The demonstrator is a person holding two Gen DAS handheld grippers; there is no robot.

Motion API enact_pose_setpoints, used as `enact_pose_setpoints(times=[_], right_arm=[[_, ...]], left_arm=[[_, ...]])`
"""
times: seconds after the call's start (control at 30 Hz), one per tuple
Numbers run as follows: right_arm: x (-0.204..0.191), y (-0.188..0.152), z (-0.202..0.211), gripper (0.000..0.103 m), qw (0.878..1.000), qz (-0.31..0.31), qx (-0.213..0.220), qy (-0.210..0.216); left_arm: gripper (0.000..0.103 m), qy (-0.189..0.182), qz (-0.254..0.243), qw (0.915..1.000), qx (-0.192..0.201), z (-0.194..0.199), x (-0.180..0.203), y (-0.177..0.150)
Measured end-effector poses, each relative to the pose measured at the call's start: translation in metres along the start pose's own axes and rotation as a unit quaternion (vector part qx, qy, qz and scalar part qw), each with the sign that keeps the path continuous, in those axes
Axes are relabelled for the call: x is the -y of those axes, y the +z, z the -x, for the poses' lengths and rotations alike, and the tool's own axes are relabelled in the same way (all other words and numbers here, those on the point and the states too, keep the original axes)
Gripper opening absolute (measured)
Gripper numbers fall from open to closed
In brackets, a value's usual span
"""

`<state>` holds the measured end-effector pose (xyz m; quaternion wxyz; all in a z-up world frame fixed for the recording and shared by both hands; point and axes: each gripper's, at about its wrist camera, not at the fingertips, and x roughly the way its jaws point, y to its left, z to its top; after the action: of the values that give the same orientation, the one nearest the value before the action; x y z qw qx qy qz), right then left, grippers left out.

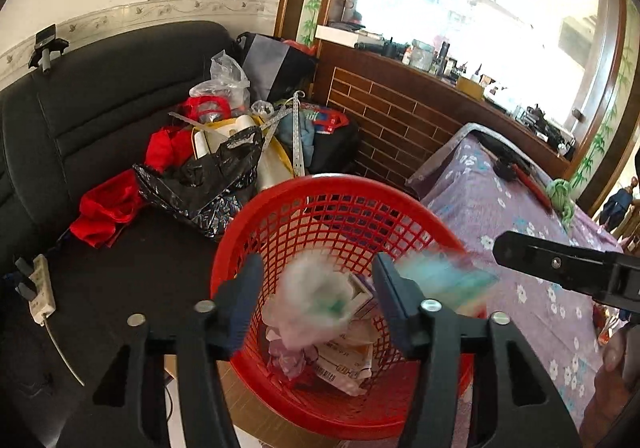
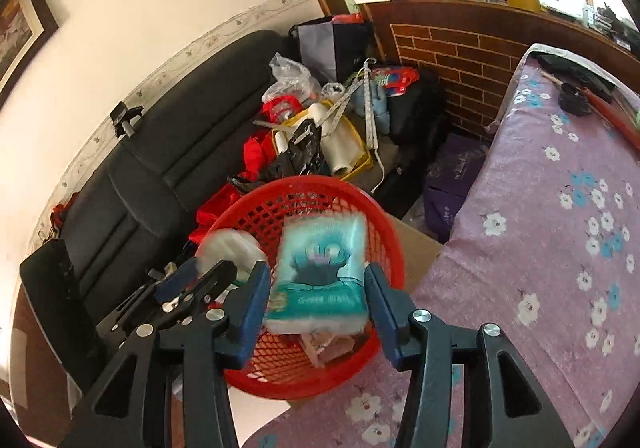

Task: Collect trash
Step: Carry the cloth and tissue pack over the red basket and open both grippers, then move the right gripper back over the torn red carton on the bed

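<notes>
We count one red mesh basket (image 1: 340,207) and two grippers above it, the left gripper (image 1: 316,288) and the right gripper (image 2: 314,296), each with two blue-padded fingers standing apart. Two pieces of trash show blurred over the basket: one crumpled white wad (image 1: 316,288) and one teal tissue pack (image 2: 320,276). Inside the basket lie several paper scraps (image 1: 344,360) (too jumbled for us to number). We see one black sofa (image 1: 100,95), one black plastic bag (image 1: 208,183) on it, one clear plastic bag (image 1: 224,79), one white power strip (image 1: 40,288), and one purple flowered tablecloth (image 2: 560,248).
</notes>
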<state>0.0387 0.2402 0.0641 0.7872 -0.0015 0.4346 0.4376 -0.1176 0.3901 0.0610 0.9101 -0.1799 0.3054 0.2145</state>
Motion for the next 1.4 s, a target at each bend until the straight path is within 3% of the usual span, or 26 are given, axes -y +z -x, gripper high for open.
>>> enact_pose_setpoints(times=[0.13,0.3,0.7,0.9,1.07,1.2,1.4], right_arm=[[0.009,-0.007,0.017,0.054,1.0,-0.006,0.011,0.001],[0.028,-0.026,0.052,0.054,0.999,-0.018,0.033,-0.01],[0.103,-0.087,0.152,0.055,0.989,-0.077,0.095,-0.079],[0.18,-0.109,0.213,0.055,0.971,-0.116,0.127,-0.167],[0.27,-0.105,0.243,0.055,0.953,-0.171,0.117,-0.22],[0.33,-0.106,0.24,0.055,0.949,-0.218,0.094,-0.206],[0.338,-0.131,0.231,0.055,0.963,-0.233,0.048,-0.128]], left_arm=[[0.062,-0.003,-0.006,1.0,-0.001,0.003,0.007,-0.003],[0.062,-0.015,-0.02,0.9997,0.003,0.014,0.026,-0.008],[0.066,-0.069,-0.094,0.9932,0.001,0.04,0.122,-0.03],[0.067,-0.094,-0.146,0.9847,-0.013,0.045,0.176,-0.051],[0.069,-0.116,-0.177,0.9769,-0.026,0.048,0.212,-0.068],[0.069,-0.132,-0.2,0.9702,-0.04,0.048,0.235,-0.082],[0.07,-0.149,-0.225,0.9613,-0.055,0.046,0.258,-0.096]])
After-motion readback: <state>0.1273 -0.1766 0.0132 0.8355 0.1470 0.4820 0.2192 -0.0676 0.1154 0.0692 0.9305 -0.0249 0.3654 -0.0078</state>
